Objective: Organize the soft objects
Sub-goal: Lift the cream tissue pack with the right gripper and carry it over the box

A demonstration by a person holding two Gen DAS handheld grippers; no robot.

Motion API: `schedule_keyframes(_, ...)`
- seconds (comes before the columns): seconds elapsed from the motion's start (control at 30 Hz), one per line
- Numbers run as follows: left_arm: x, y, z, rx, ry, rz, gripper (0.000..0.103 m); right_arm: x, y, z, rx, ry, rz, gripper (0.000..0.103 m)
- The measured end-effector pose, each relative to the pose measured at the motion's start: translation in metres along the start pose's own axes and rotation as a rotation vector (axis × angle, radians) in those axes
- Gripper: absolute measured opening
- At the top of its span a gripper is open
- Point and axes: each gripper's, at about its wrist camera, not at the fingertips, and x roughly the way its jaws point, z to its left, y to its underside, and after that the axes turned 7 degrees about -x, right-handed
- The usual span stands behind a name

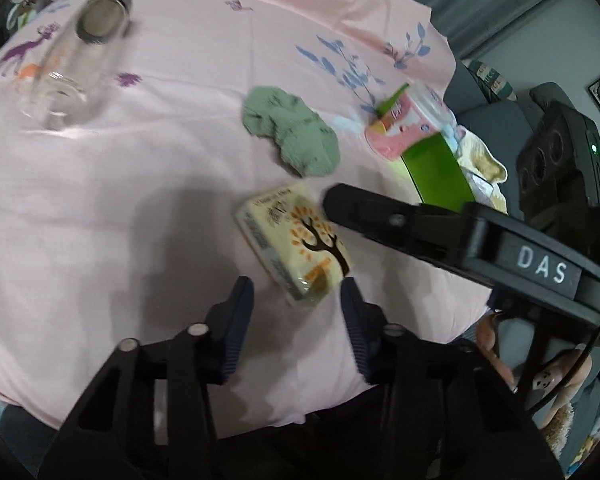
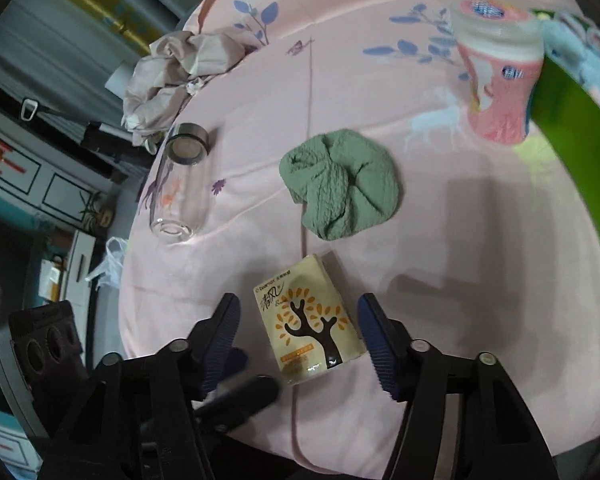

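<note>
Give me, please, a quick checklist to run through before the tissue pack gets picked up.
1. Tissue pack lying free on the pink sheet: ok.
2. Pack between the right tongs, pads not yet pressing: ok.
3. Left tongs open, pack's near corner just ahead of them: ok.
4. Both tongs crowd the same pack, so they may clash: not ok.
5. Green cloth apart from the pack: ok.
6. Room in the green bin: cannot tell.
</note>
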Motion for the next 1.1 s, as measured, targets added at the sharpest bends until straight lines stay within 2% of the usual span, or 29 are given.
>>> schedule_keyframes(0.1,0.012,0.0,-0.004,0.005,0.017,0.024,0.027,0.013,0.001,-0.003,-0.002,-0.007,0.035,0.049)
schedule_keyframes(0.2,0.017,-0.001,-0.007,0.017,-0.012,0.013,0.025,0.02,0.003,-0.005,-0.01,0.025,0.039,0.048)
schedule_keyframes(0.33,0.013,-0.005,-0.01,0.018,0.032,-0.009,0.025,0.012,0.004,-0.011,-0.003,0.016,0.015,0.048)
schedule_keyframes(0.4,0.006,-0.008,-0.023,0.067,0.032,-0.043,0.025,0.005,0.003,-0.013,-0.003,0.008,-0.007,0.048)
schedule_keyframes(0.63,-0.007,-0.015,-0.071,0.214,0.069,-0.104,0.025,-0.051,-0.004,-0.025,0.019,0.012,-0.162,0.048)
schedule_keyframes(0.9,-0.014,-0.032,-0.147,0.383,0.161,-0.166,0.025,-0.129,-0.018,-0.049,0.055,0.105,-0.388,0.048)
schedule_keyframes(1.1,0.0,-0.05,-0.202,0.477,0.242,-0.191,0.025,-0.176,-0.029,-0.083,0.132,0.166,-0.529,0.048)
